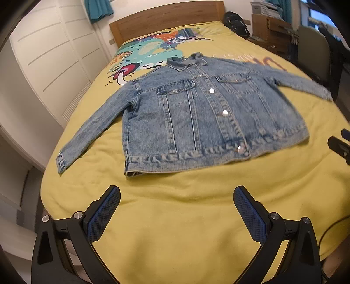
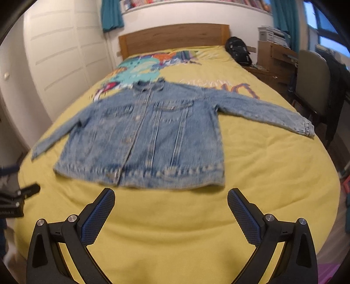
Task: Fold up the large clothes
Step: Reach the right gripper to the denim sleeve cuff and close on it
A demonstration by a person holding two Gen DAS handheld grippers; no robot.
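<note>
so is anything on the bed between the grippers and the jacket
Nothing visible. Only bare yellow bedspread lies between the open left gripper and the jacket hem, and the same holds for the open right gripper. The jacket lies flat, front up, sleeves spread.

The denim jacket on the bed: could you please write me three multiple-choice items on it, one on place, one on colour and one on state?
1. Where does the denim jacket lie?
A. Spread on the yellow bedcover
B. Over the chair
C. On the floor

2. What colour is the bedcover around it?
A. White
B. Yellow
C. Grey

3. How do the two grippers stand?
A. Both shut on a sleeve
B. One open, one shut
C. Both open and holding nothing

Answers:
1 A, since it lies flat with the sleeves out to the sides and the collar towards the headboard.
2 B, as both views show.
3 C, since the left gripper and right gripper have their fingers wide apart, short of the hem.
</note>
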